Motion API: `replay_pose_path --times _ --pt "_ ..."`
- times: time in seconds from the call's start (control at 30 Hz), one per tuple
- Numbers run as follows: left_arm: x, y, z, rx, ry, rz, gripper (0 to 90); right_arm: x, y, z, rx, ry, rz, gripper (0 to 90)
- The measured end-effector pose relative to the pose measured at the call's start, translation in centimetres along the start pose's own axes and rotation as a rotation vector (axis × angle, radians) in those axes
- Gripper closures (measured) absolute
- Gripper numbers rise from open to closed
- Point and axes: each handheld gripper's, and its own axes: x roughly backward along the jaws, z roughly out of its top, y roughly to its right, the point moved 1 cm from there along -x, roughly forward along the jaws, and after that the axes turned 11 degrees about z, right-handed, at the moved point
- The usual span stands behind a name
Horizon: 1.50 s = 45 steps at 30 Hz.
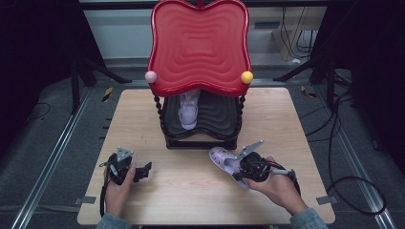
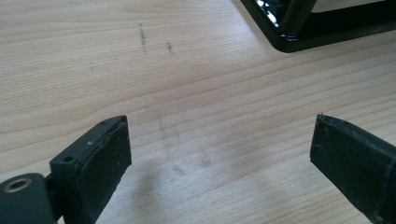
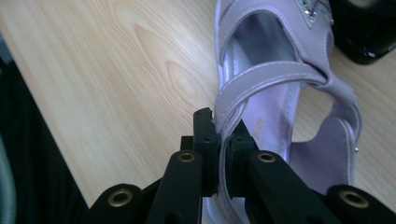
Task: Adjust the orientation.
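**Right gripper clamps the lilac sandal**

Here the right gripper (image 3: 223, 140) pinches the side strap of the lilac sandal (image 3: 275, 88), which sits just in front of the black-and-red shoe rack (image 1: 200, 138). The left gripper (image 2: 219, 163) hovers over the wooden table (image 2: 196, 84), jaws wide apart with nothing between them. A second sandal (image 1: 188, 112) rests on the rack's lower shelf.

Lilac strappy sandal (image 3: 280, 84), side rim pinched, on table before shelf
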Motion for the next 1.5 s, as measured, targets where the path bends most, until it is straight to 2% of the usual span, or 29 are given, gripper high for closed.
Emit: replay_pose_path --times 0.1,0.17,0.33,0.57,0.73,1.03,1.33,1.5 --pt "0.0 0.0 0.0 0.000 -0.003 0.009 4.6 0.3 -0.2 0.2 0.003 0.028 0.016 86.6" --pt "-0.1 -0.1 -0.1 -0.009 0.001 0.032 4.6 0.8 -0.7 0.6 0.011 0.060 0.026 86.6" --pt "-0.2 -0.1 -0.2 -0.010 0.011 0.052 4.7 1.3 -1.3 1.1 0.022 0.097 0.037 86.6" --pt "-0.2 -0.2 -0.2 -0.003 0.011 0.048 4.7 1.9 -2.0 1.5 0.026 0.140 0.047 86.6" --pt "-0.3 -0.2 -0.2 -0.008 0.003 0.048 4.7 2.8 -2.4 2.2 0.029 0.195 0.066 86.6" --pt "-0.2 -0.3 -0.2 -0.014 0.001 0.054 4.9 3.8 -2.5 3.7 0.038 0.283 0.060 86.6" --pt "-0.2 -0.4 -0.2 -0.014 -0.005 0.056 4.9 4.5 -2.6 5.1 0.023 0.375 0.049 86.6" --pt "-0.2 -0.3 -0.2 -0.018 -0.010 0.053 4.9 4.8 -2.6 5.5 0.014 0.404 0.039 86.5"
